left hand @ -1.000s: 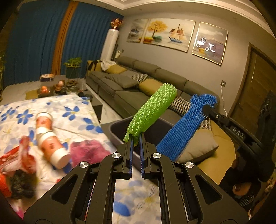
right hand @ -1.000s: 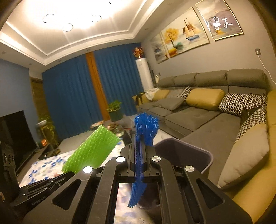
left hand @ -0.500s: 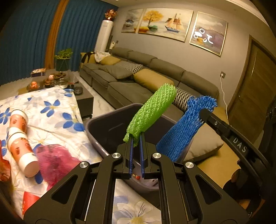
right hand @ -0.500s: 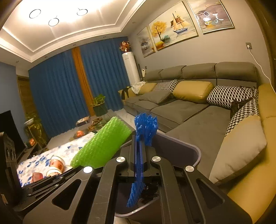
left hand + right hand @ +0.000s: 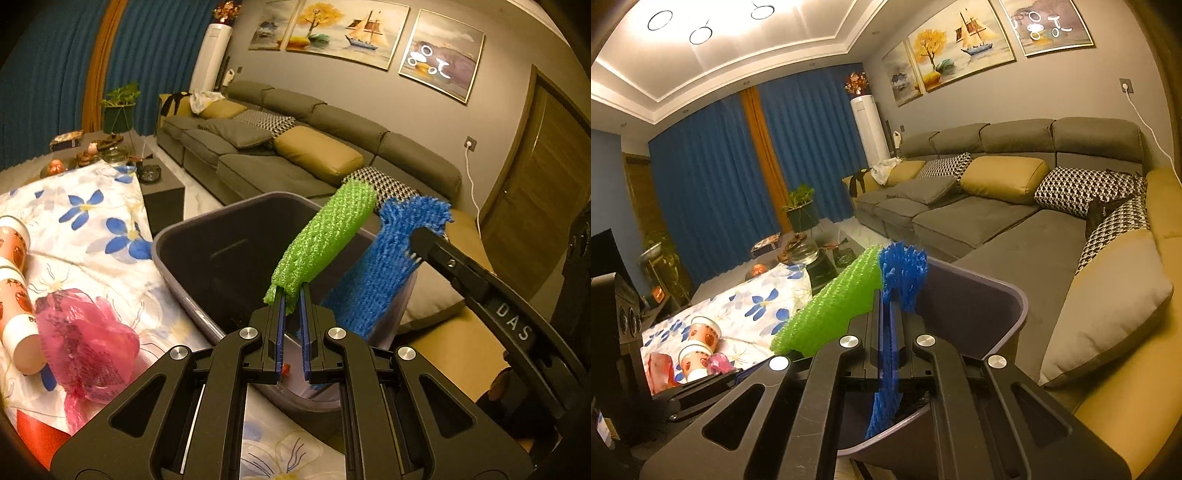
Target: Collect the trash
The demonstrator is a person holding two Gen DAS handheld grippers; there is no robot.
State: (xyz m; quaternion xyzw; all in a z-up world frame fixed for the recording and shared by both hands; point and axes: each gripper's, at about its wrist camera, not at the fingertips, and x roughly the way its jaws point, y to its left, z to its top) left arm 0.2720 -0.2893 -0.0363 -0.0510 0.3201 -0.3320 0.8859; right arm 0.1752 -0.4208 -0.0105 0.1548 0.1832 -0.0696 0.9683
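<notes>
Two foam nets are poised over the grey bin [image 5: 192, 236]: the left gripper [image 5: 290, 314] pinches the green net [image 5: 321, 240], the right gripper [image 5: 890, 317] the blue net [image 5: 903, 273]. Each springy net, if released too near the bin's rim, could bounce outside it.

A green foam net sleeve [image 5: 321, 240] and a blue foam net sleeve [image 5: 384, 266] tilt up side by side over the open grey bin [image 5: 192, 229]. On the floral cloth beside it lie crumpled pink netting [image 5: 85, 339] and paper cups [image 5: 14, 280].
</notes>
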